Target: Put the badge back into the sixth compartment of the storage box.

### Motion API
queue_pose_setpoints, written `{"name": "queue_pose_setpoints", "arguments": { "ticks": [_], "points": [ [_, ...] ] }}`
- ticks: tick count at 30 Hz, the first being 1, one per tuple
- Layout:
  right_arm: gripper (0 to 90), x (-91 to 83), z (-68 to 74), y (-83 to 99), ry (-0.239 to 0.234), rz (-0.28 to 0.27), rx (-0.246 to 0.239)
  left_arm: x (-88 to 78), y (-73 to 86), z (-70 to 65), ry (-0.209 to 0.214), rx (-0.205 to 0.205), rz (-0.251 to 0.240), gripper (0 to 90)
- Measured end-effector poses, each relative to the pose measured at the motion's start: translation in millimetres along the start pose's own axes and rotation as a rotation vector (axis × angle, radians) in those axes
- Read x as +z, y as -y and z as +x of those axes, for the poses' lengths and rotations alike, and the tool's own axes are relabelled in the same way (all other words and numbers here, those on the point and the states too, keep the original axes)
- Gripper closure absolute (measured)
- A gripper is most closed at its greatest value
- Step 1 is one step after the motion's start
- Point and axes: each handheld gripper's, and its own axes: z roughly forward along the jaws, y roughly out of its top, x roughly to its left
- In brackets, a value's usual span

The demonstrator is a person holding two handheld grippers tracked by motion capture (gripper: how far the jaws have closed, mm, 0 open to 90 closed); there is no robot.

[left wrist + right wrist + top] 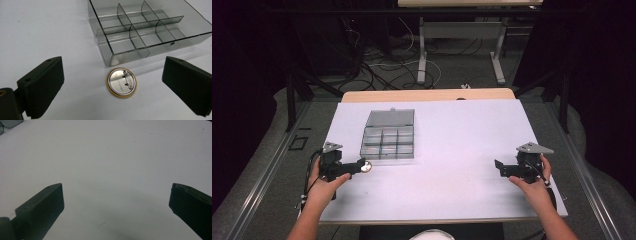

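Note:
A round pin badge (122, 82) lies face down on the white table, its metal back and clasp up, just in front of a clear compartment box (147, 32). My left gripper (112, 87) is open, its jaws spread wide on either side of the badge without touching it. From above, the badge (366, 166) sits at the tip of the left gripper (359, 165), near the box's (388, 135) front left corner. My right gripper (501, 169) rests at the table's right side and stands open (116, 207) over bare surface with nothing between its jaws.
The box's lid (390, 118) lies open flat behind it. The white table sheet (447, 150) spreads between the hands. Beyond the far edge are a wooden strip (427, 95), table legs and cables on the floor.

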Motion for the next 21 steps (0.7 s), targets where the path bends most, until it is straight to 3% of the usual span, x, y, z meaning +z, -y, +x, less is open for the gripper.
{"name": "queue_pose_setpoints", "arguments": {
  "ticks": [7, 13, 16, 21],
  "points": [
    [0.0, -0.6, -0.5, 1.4, -0.006, 0.002, 0.016, 4.8, -7.4, -1.3, -0.016, -0.001, 0.069, 7.4],
    [0.0, 0.6, -1.6, 3.2, -0.014, 0.006, 0.007, 6.6, -10.3, -3.5, -0.031, 0.017, 0.096, 10.1],
    [0.0, 1.0, -1.0, 3.6, -0.015, 0.013, 0.018, 7.3, -11.6, -4.0, -0.018, 0.010, 0.116, 11.8],
    [0.0, 2.1, -0.8, 5.1, -0.021, 0.018, 0.013, 10.7, -10.7, -4.1, -0.035, -0.005, 0.134, 12.9]
  ]
}}
